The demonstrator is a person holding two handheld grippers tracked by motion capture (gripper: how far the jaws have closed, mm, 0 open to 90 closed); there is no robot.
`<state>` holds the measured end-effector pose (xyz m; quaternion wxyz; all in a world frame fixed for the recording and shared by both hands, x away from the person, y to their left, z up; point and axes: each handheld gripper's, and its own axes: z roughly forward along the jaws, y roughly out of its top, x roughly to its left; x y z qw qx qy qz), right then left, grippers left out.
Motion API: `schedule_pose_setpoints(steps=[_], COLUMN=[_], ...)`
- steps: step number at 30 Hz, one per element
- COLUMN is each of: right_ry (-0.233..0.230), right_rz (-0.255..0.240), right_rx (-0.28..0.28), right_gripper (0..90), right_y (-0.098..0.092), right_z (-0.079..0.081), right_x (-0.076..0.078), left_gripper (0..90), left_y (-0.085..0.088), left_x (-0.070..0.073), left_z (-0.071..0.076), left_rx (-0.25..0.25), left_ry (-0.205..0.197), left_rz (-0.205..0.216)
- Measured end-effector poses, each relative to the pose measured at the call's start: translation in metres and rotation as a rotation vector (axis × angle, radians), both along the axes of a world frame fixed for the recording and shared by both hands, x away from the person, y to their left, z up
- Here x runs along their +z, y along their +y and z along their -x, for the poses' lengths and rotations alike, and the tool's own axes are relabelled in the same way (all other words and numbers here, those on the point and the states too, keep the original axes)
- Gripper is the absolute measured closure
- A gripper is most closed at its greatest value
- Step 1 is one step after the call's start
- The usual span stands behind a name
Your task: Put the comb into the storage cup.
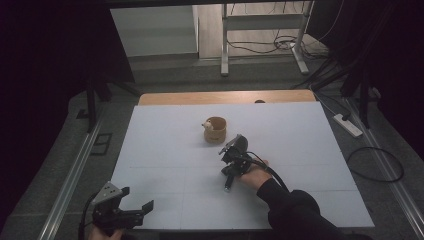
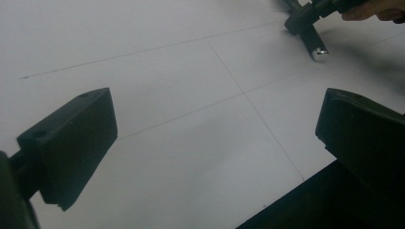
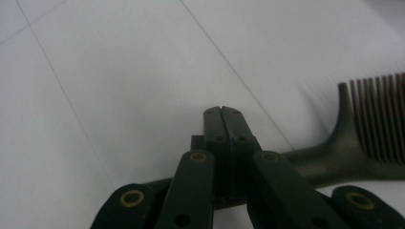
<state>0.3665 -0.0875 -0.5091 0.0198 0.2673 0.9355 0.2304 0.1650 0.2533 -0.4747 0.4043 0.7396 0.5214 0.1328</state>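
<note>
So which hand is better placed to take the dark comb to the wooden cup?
Right: the right claw clamps the dark comb near the round wooden cup; the left claw sits open at the near edge.

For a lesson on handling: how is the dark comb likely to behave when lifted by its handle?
The comb looks like rigid moulded plastic, so probably stiff and light. Held at the handle by the shut right gripper, its toothed end may swing or droop. Its thin teeth could flex or snag.

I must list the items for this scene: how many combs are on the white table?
1: a dark plastic comb with fine teeth lies by the shut right gripper, near the table's middle. Others may be hidden.
</note>
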Motion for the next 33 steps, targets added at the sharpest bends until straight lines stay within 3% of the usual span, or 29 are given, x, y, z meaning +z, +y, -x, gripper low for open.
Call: schedule_pose_setpoints(steps=[16, 33], right_ry=[0.013, 0.041], right_rz=[-0.001, -0.015], right_rx=[-0.032, -0.094], right_gripper=[89.7, 89.7], right_y=[-0.033, -0.091], right_z=[0.011, 0.020], right_x=[0.002, 0.004], left_gripper=[1.2, 1.3], left_y=[0.000, 0.000], left_x=[0.000, 0.000], left_z=[0.000, 0.000], left_rx=[0.006, 0.009], left_ry=[0.003, 0.005], left_rz=[0.000, -0.003])
